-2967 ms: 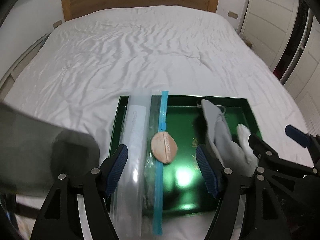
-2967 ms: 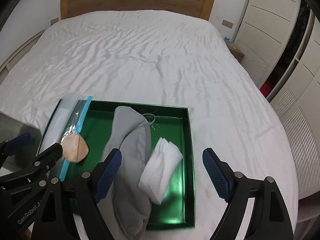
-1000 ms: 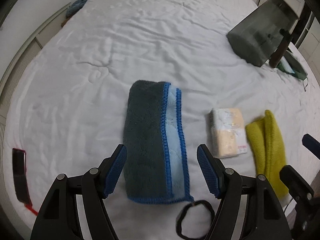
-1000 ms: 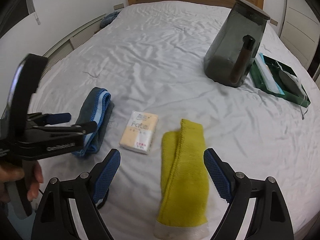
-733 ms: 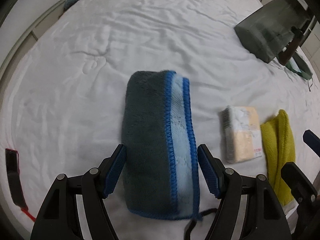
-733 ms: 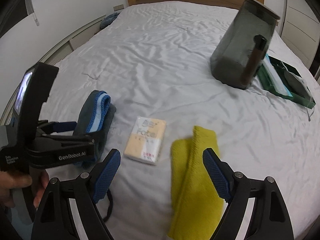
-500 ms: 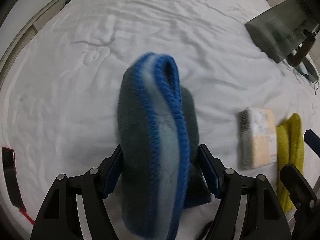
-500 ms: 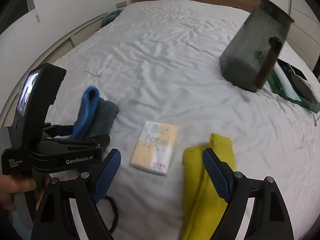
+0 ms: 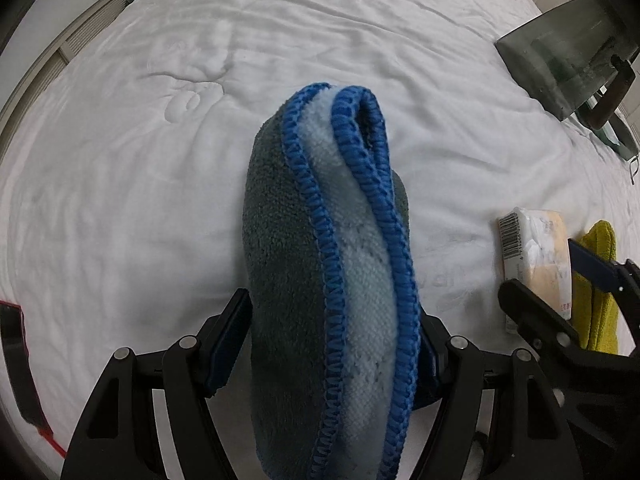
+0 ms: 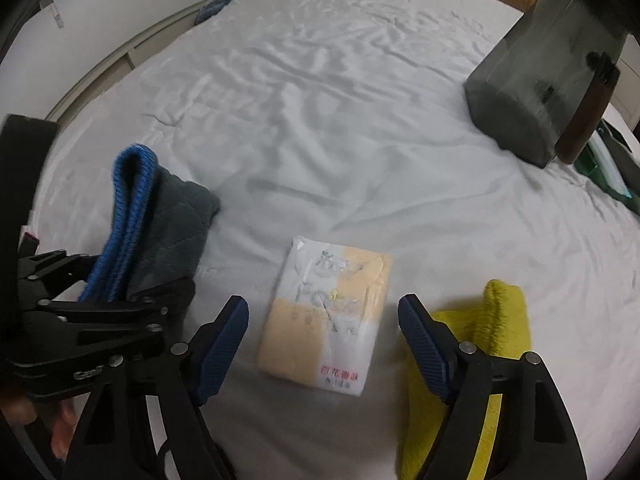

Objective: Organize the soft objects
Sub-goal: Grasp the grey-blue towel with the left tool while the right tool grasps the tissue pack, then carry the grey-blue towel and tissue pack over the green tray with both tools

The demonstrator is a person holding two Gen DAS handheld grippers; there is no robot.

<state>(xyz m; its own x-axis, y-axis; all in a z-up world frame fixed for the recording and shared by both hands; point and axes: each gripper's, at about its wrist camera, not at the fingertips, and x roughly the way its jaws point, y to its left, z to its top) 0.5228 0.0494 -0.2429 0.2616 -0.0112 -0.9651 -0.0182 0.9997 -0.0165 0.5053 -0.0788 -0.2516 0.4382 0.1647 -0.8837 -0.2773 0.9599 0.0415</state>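
Observation:
A folded grey towel with blue edging (image 9: 320, 280) stands bunched up on edge between the fingers of my left gripper (image 9: 330, 320), whose pads press on both its sides. In the right wrist view the same towel (image 10: 160, 216) rises out of the left gripper (image 10: 112, 280) at the left. My right gripper (image 10: 322, 312) hangs low over the white bed, its jaws closing. A tissue pack (image 10: 328, 312) lies between its fingers, and the pads stay clear of it. A folded yellow towel (image 10: 500, 320) lies just right of the pack.
A dark translucent bin with a brown handle (image 10: 532, 80) stands at the far right of the bed, with a green tray (image 10: 608, 168) behind it. A black and red object (image 9: 16, 360) lies at the bed's left edge. A person's hand (image 10: 60, 420) holds the left gripper.
The left gripper came down around the flat towel, which has bunched up on edge between its fingers. The right gripper moved left and down from the yellow towel to the tissue pack, jaws narrowing.

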